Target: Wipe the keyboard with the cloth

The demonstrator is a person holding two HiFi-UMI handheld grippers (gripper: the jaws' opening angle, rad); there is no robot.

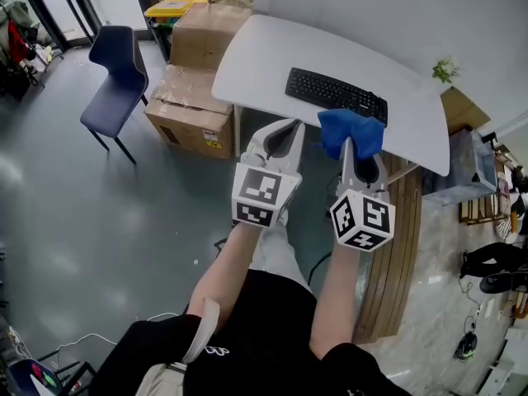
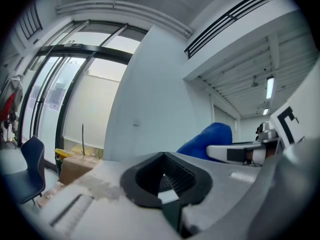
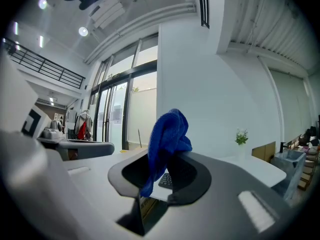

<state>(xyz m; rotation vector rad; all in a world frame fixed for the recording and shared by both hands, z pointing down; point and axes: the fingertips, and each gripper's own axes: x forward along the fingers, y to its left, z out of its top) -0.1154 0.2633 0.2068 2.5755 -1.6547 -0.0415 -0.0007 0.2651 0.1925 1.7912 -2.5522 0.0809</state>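
Both grippers sit closed at frame centre: right gripper pinches the blue cloth by the keyboard, left gripper pressed together, empty.

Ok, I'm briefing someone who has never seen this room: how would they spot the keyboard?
Find the white table beside the cardboard boxes. On its top, toward the end near the small plant, lies the keyboard. It is the only black, long, flat thing there, just beyond the blue cloth held in the right gripper.
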